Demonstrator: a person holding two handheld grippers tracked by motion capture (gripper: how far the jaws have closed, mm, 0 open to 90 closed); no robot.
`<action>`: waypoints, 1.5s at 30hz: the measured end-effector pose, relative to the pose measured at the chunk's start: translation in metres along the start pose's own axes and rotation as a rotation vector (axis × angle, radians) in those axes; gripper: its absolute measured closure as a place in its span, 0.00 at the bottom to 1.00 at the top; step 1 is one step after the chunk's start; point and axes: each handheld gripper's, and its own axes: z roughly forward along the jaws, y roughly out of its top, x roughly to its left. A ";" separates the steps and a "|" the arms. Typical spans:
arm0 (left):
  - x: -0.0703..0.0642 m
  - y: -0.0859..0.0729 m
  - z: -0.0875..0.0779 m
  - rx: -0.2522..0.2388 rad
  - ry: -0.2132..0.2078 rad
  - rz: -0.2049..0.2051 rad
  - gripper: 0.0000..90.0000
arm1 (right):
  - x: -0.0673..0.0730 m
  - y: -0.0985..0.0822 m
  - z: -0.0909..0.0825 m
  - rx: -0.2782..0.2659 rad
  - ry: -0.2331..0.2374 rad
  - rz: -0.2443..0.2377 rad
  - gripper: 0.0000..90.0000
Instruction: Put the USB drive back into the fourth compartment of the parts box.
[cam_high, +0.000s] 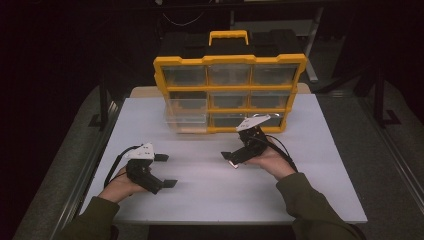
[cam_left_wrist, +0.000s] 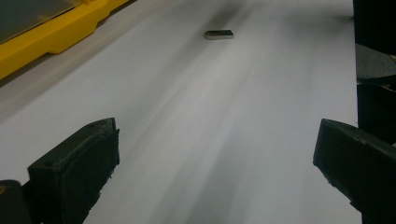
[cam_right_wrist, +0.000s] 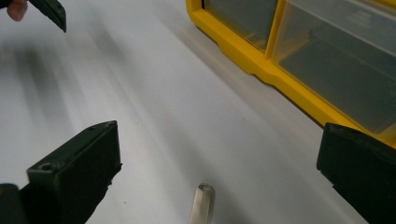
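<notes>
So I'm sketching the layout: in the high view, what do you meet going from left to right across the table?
left gripper → pulled-out clear drawer → small metal piece → right gripper

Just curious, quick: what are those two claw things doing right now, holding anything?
Left gripper: jaws open, holding nothing.
Right gripper: jaws open, holding nothing.
</notes>
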 end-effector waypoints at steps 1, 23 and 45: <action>0.000 0.000 0.000 -0.001 -0.001 -0.001 0.00 | 0.000 0.000 0.001 0.002 0.000 0.000 0.00; 0.000 0.000 -0.001 -0.001 0.000 0.001 0.00 | 0.002 -0.009 0.011 0.060 -0.006 -0.010 0.00; -0.001 -0.001 0.000 0.006 -0.006 0.011 0.00 | 0.003 -0.019 0.023 0.130 -0.017 -0.041 0.02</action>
